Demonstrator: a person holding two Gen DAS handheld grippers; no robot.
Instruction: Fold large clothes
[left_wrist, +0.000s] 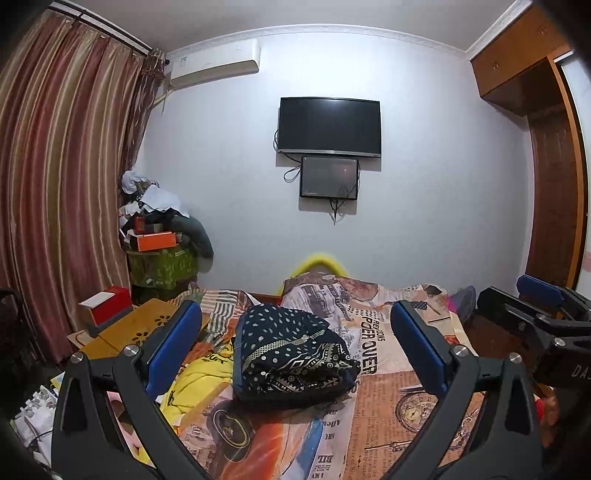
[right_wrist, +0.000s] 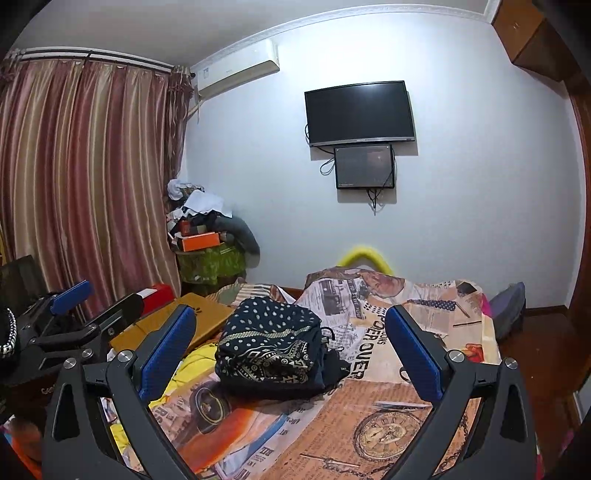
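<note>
A folded dark navy garment with white dots and a patterned band (left_wrist: 291, 354) lies in a compact bundle on the bed's newspaper-print cover (left_wrist: 388, 387); it also shows in the right wrist view (right_wrist: 269, 347). My left gripper (left_wrist: 295, 343) is open and empty, held above the bed in front of the bundle. My right gripper (right_wrist: 288, 343) is open and empty too, held beside the left one; it shows at the right edge of the left wrist view (left_wrist: 535, 314). A yellow garment (left_wrist: 192, 380) lies crumpled to the left of the bundle.
A low wooden table (left_wrist: 125, 332) with a red box (left_wrist: 110, 306) stands left of the bed. A cluttered pile with an orange box (left_wrist: 155, 240) sits in the corner by the striped curtain (left_wrist: 62, 166). A TV (left_wrist: 328, 125) hangs on the far wall. A wardrobe (left_wrist: 554, 184) is at right.
</note>
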